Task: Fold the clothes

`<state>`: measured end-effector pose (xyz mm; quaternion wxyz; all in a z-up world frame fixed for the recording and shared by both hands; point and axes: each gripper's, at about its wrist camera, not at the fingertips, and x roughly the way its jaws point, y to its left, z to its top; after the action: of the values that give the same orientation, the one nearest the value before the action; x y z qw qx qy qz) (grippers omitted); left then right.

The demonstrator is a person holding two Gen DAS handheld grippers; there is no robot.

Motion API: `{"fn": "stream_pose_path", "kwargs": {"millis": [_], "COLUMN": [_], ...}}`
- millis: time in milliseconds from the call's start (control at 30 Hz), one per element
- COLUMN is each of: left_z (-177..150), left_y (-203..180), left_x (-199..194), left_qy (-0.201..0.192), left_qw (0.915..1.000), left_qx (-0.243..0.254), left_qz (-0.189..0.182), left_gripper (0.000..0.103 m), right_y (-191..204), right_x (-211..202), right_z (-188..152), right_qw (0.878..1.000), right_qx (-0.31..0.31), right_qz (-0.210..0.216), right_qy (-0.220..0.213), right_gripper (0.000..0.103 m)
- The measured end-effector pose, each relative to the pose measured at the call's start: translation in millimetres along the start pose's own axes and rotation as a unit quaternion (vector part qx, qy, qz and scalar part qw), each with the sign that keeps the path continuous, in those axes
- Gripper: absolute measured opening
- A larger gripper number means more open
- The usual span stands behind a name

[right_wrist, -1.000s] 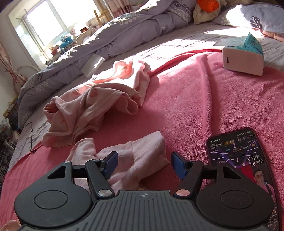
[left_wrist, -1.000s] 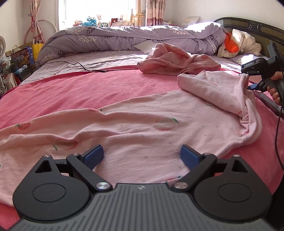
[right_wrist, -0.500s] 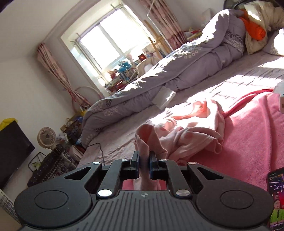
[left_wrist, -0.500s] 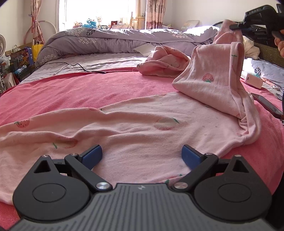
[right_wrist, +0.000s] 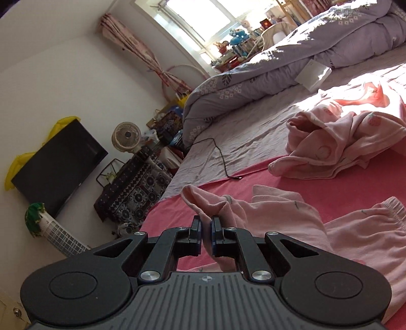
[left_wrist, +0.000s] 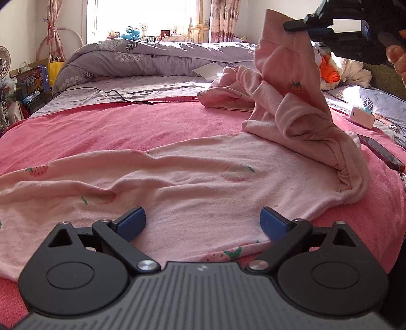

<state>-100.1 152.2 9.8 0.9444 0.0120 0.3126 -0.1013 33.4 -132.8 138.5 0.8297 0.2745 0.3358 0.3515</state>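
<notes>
A pale pink garment point(left_wrist: 192, 187) printed with strawberries lies spread over the pink blanket point(left_wrist: 127, 127). My left gripper point(left_wrist: 203, 223) hovers open just above its near edge, nothing between the blue pads. My right gripper point(right_wrist: 206, 234) is shut on one end of the garment point(right_wrist: 215, 203) and holds it high above the bed. In the left wrist view that lifted end point(left_wrist: 286, 76) hangs from the right gripper point(left_wrist: 297, 24) at the top right. A second pink garment point(left_wrist: 228, 91) lies crumpled further back.
A phone point(left_wrist: 380, 152) and a small white box point(left_wrist: 361, 118) lie on the bed's right side. A rolled purple duvet point(left_wrist: 152, 58) and a black cable point(left_wrist: 121, 97) are at the back. Beside the bed stand a fan point(right_wrist: 127, 137) and a TV point(right_wrist: 58, 165).
The right gripper shut on the garment's end, lifted it off the bed, then carried it leftward over the spread part. The left gripper has stayed open and nearly still.
</notes>
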Motion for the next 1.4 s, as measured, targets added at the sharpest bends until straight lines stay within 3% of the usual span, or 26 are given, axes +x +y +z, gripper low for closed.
{"fn": "stream_pose_path", "kwargs": {"millis": [100,200,300,367,400,533,767,1033,1133,1400], "left_z": [0.3,2.9,8.9,14.2,17.4,24.3,13.0,26.7,25.8,12.5], "left_y": [2.9,11.0,19.4,19.4,17.0,8.2,5.3,-13.6,-15.0,-26.7], "left_x": [-6.4,-16.5,-24.8,-25.0,-22.3,-7.9,5.0,7.4,17.3,-17.9], "left_qy": [-0.003,-0.014,-0.036,-0.045,-0.044,-0.033,-0.006,-0.022,-0.001,-0.025], "left_qw": [0.9999,0.9976,0.9892,0.9861,0.9863,0.985,0.9709,0.9864,0.9847,0.9762], "left_qx": [-0.011,-0.049,-0.096,-0.11,-0.111,-0.123,-0.189,-0.108,-0.107,-0.056], "left_qz": [-0.008,-0.047,-0.105,-0.116,-0.114,-0.117,-0.146,-0.122,-0.138,-0.208], "left_gripper": [0.098,0.098,0.098,0.098,0.098,0.099,0.099,0.1,0.1,0.1], "right_y": [16.4,26.6,22.4,13.7,10.1,-10.9,-50.9,-75.8,-68.9,-34.3], "right_x": [14.7,22.8,32.3,32.5,30.5,8.4,-23.1,-24.8,-20.8,13.4], "right_z": [-12.2,-22.9,-35.0,-43.0,-47.8,-56.0,-65.7,-80.4,-78.6,-69.0], "right_qw": [0.999,0.996,0.994,0.993,0.993,0.996,0.996,0.995,0.996,0.985], "right_qx": [-0.011,-0.044,-0.059,-0.057,-0.057,-0.039,-0.033,-0.021,-0.032,-0.125], "right_qz": [0.039,0.042,0.021,0.005,0.0,-0.004,-0.082,-0.094,-0.083,-0.108], "right_qy": [0.034,0.058,0.091,0.101,0.103,0.081,0.028,0.023,0.018,0.047], "right_gripper": [0.009,0.01,0.022,0.04,0.044,0.061,0.065,0.07,0.07,0.072]}}
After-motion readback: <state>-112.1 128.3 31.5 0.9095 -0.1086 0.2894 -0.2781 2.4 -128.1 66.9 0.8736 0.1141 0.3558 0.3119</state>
